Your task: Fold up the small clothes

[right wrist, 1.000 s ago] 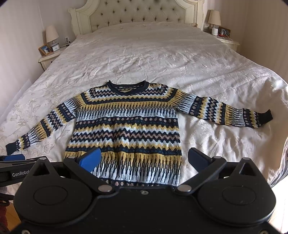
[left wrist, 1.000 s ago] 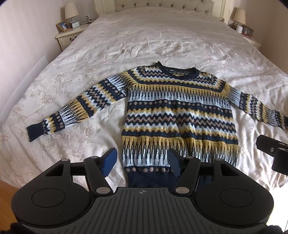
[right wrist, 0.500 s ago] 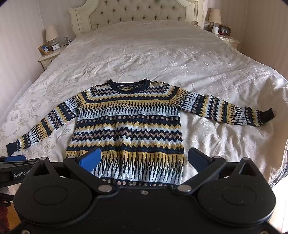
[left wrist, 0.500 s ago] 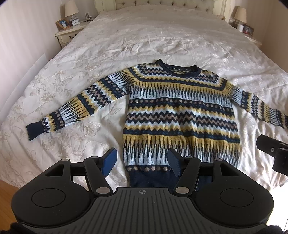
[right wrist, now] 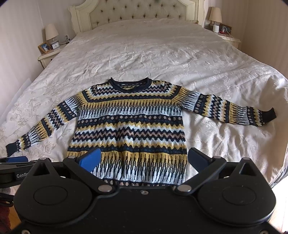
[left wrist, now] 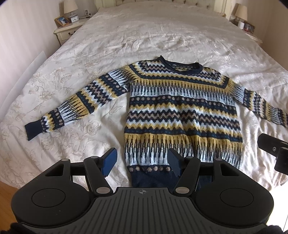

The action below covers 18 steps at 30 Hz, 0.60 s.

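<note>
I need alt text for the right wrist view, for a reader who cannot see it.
A patterned sweater lies flat on a white bed, face up, both sleeves spread out. The open right gripper hovers over its hem, holding nothing. A tufted headboard and two nightstands with lamps stand behind.

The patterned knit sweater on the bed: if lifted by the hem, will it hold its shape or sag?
The navy, yellow and pale-blue patterned knit sweater probably sags: it lies limp and flat on the cream quilted bedspread. Its spread sleeves would likely dangle. The thick knit looks grippy rather than slippery, and fairly weighty for a small garment.
</note>
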Available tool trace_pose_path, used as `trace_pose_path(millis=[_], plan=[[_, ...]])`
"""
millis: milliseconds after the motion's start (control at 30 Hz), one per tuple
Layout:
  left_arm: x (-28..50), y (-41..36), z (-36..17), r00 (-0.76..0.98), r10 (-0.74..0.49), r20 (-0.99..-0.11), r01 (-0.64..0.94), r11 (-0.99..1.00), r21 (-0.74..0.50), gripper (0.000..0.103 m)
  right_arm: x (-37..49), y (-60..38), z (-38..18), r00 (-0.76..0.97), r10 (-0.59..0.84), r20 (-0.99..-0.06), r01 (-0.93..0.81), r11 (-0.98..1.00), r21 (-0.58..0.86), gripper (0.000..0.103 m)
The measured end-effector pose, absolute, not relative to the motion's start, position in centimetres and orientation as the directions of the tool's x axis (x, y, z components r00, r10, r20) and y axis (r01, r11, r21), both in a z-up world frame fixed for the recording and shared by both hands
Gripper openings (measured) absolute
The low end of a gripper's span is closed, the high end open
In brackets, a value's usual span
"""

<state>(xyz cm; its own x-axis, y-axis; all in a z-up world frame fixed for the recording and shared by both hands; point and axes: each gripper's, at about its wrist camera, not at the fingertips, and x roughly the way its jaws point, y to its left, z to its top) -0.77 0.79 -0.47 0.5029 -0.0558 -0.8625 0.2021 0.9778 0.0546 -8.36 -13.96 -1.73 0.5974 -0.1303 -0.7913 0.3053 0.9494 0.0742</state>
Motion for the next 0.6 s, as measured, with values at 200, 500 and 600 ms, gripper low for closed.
trace_pose_path(millis=[200, 500, 600], plan=[[-0.3, 1.0, -0.7, 0.494, -0.057, -0.867, 0.201, 0.978, 0.051, 0.060, -8.0, -13.8, -2.0, 0.594, -0.127, -0.795, 0.305, 0.949, 0.076, 0.102], [0.4, 0.5, -1.0, 0.485, -0.050, -0.873, 0.203, 0.978, 0.057, 0.060, -7.3, -13.9, -2.3, 0.590, -0.121, -0.798, 0.305, 0.949, 0.082, 0.102], [0.7, 0.3, -1.2, 0.479, -0.049, -0.877, 0.204, 0.977, 0.057, 0.060, -7.0, -14.0, -2.6, 0.587, -0.109, -0.802, 0.302, 0.949, 0.092, 0.102]])
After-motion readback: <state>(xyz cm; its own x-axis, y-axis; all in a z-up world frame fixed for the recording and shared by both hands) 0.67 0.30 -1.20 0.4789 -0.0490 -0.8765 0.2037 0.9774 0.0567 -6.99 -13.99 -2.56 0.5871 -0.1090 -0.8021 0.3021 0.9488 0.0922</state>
